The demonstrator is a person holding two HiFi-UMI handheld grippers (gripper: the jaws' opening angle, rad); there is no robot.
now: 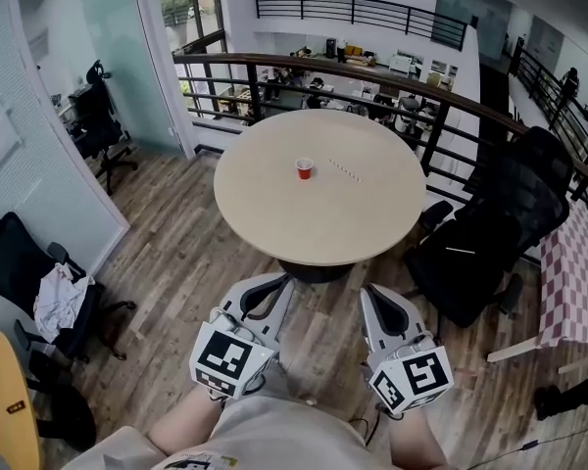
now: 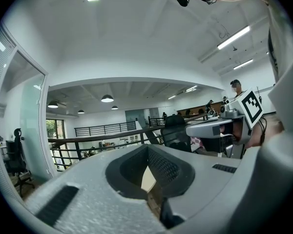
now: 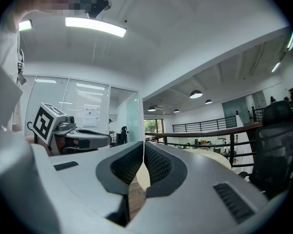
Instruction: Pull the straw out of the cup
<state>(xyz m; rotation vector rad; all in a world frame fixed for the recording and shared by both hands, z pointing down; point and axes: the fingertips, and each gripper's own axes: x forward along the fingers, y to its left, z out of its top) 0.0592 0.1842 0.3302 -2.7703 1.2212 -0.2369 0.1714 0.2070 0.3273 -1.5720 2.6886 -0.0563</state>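
- Left gripper (image 1: pixel 270 288) and right gripper (image 1: pixel 380 297): jaws pressed together, holding nothing, well short of table (image 1: pixel 314 225).
- Cup (image 1: pixel 304 168) mid-table; straw (image 1: pixel 345 170) apparently lying just beside, not inside.
- Advisable: approach level, open jaws before reaching.

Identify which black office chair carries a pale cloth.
The lower-left chair in the head view; the upper-left chair and the chair right of the table carry none.

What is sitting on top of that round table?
A red cup stands near the middle of the round table, with a thin pale straw lying flat beside it. Whether anything is inside the cup is too small to tell.
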